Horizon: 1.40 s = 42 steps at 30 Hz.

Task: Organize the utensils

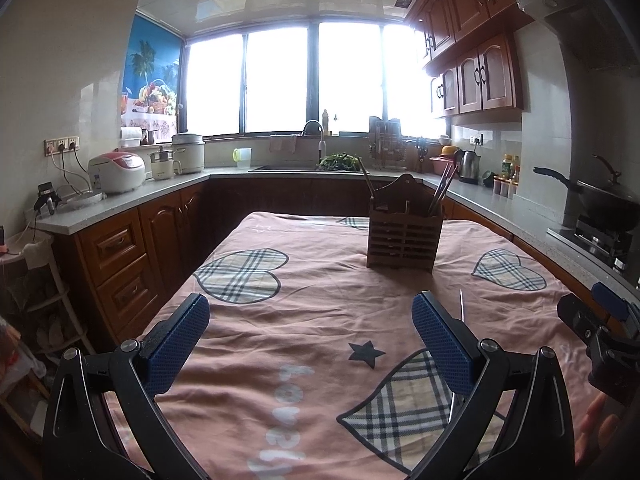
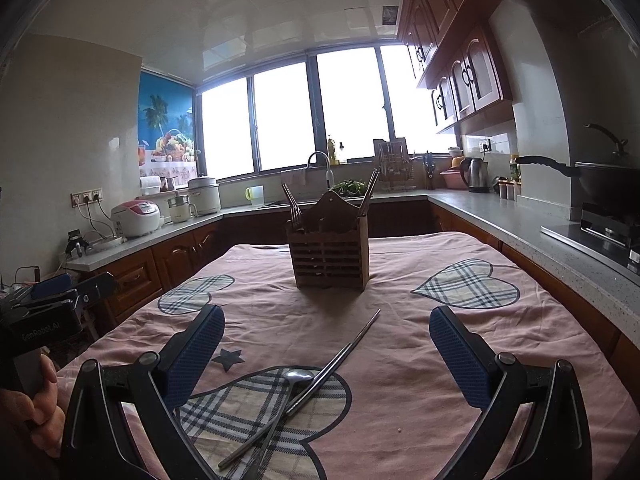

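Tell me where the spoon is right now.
In the right wrist view, the spoon lies on the tablecloth's plaid heart beside the chopsticks, between the open right gripper's fingers.

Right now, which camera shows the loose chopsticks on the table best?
The right wrist view: the chopsticks lie in full between its fingers, beside a spoon. The left wrist view shows only a thin tip.

A home kitchen. Wooden cabinets (image 1: 476, 76) hang over a grey U-shaped worktop (image 1: 168, 184) carrying a rice cooker (image 1: 117, 171), a kettle (image 1: 469, 166) and a sink tap (image 1: 316, 130) under a wide window (image 1: 312, 76). A wok (image 1: 608, 200) sits on a gas stove (image 1: 600, 240) at right.
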Each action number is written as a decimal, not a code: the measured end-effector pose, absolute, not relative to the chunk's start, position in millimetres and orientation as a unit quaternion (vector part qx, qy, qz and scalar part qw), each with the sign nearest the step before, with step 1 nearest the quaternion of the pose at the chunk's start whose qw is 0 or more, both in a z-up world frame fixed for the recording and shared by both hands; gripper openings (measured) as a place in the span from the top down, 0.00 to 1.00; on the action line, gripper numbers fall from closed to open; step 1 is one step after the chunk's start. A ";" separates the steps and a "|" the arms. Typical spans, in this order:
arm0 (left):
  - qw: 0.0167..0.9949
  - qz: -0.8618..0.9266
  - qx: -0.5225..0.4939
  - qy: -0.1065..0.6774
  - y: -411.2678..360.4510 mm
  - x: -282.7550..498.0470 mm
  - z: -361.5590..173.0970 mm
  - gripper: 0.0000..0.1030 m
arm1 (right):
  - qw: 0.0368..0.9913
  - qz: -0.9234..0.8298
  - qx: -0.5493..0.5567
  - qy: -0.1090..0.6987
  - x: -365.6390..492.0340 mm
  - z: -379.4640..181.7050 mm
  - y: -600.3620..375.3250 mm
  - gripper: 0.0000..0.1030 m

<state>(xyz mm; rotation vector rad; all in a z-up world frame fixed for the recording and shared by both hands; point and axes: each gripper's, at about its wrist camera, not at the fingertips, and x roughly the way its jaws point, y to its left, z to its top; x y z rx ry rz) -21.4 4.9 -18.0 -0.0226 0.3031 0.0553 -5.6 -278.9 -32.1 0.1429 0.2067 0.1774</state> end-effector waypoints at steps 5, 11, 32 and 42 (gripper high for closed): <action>0.988 0.025 -0.008 0.152 3.3 -21.3 -18.7 0.00 | 0.988 0.087 0.070 0.102 -5.7 -32.3 -278.5 0.00; 0.987 0.026 -0.010 0.155 4.1 -20.7 -19.5 0.00 | 0.988 0.086 0.071 0.105 -5.1 -33.1 -278.3 0.00; 0.986 0.029 -0.011 0.164 3.3 -22.3 -23.0 0.00 | 0.988 0.087 0.071 0.102 -6.2 -30.4 -279.6 0.00; 0.986 0.029 -0.011 0.164 3.3 -22.3 -23.0 0.00 | 0.989 0.089 0.071 0.096 -12.2 -22.0 -277.4 0.00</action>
